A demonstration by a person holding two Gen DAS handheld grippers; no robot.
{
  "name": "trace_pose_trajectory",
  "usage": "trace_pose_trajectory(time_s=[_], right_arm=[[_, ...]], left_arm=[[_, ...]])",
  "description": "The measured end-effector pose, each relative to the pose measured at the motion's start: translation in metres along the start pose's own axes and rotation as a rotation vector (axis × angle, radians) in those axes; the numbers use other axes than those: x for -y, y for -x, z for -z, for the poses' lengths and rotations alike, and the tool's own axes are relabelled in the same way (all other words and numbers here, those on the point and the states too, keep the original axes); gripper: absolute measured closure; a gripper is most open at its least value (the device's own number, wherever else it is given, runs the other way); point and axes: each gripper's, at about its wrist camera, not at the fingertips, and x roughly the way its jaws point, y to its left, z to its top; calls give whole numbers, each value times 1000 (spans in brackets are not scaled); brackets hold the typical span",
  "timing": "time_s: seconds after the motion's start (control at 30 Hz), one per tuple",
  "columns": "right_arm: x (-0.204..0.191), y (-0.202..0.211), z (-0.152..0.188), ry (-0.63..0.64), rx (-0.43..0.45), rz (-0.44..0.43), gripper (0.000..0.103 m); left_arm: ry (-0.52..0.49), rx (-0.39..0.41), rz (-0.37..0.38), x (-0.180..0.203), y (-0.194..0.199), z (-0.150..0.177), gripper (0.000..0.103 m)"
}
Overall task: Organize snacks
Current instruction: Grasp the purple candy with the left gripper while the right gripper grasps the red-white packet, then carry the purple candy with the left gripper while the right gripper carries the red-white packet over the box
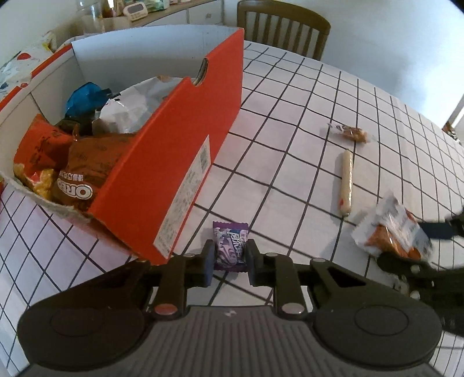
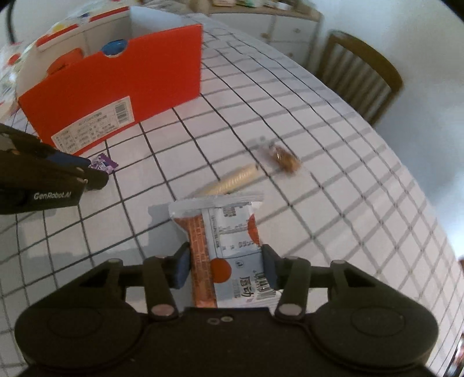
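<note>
My left gripper (image 1: 230, 262) points down at the checked tablecloth, and its pads press both sides of a small purple candy (image 1: 230, 246) right beside the orange shoe box (image 1: 179, 145). The box holds an Oreo pack (image 1: 84, 177), an orange chip bag (image 1: 43, 148) and other packets. My right gripper (image 2: 226, 271) is shut on a white and orange snack packet (image 2: 229, 229), with a pad against each long edge. In the left wrist view that packet (image 1: 391, 232) appears at the right. In the right wrist view the left gripper is at the left edge, with the candy (image 2: 101, 165) at its tips.
A pale sausage stick (image 1: 346, 182) (image 2: 235, 179) and a small brown wrapped snack (image 1: 352, 133) (image 2: 282, 158) lie on the cloth beyond the packet. A wooden chair (image 1: 284, 26) stands at the table's far side. A cabinet with jars stands behind the box.
</note>
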Motion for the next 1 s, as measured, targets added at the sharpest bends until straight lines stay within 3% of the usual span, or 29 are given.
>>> trace_pose_trajectory(time_s=[0.4, 1.0], right_arm=[[-36, 37, 41, -228, -9, 16, 56], [-76, 83, 53, -529, -15, 45, 56]], left_arm=[[-61, -38, 95, -14, 14, 14, 82], [-132, -72, 259, -51, 63, 34, 82]])
